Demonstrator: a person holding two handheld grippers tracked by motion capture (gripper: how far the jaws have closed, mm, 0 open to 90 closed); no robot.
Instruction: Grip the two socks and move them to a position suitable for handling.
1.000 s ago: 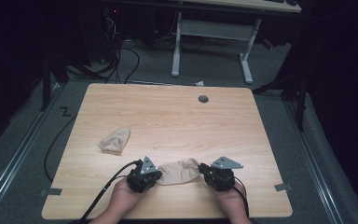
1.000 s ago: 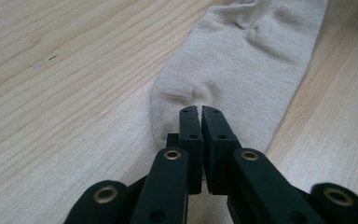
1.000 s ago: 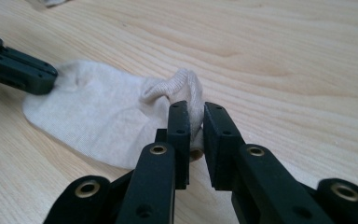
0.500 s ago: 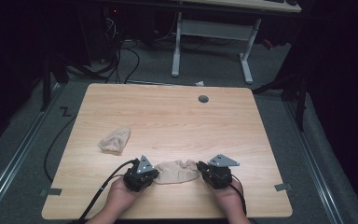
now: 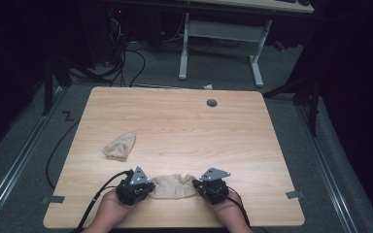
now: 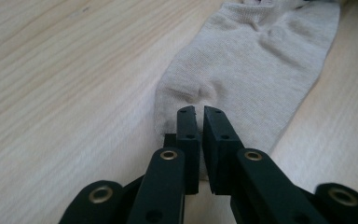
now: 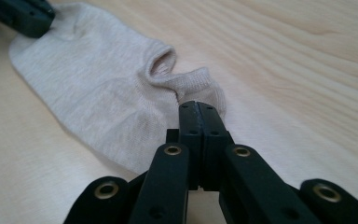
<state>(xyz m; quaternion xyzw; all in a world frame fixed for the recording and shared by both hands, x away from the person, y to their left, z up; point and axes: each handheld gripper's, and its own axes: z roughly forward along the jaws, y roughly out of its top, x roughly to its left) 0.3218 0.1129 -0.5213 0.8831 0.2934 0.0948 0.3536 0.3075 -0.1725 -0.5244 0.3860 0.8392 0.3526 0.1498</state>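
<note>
Both grippers shifted along table edge, fingers pinching beige sock (image 5: 174, 186) ends, flat.

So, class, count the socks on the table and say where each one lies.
2. One sock lies at the near edge, pinched between the left hand-held gripper and right hand-held gripper. The crumpled sock lies left of centre.

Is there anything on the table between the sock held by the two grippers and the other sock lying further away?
Nothing visible: bare table lies between the held sock, pinched by the left gripper and right gripper, and the other sock.
</note>
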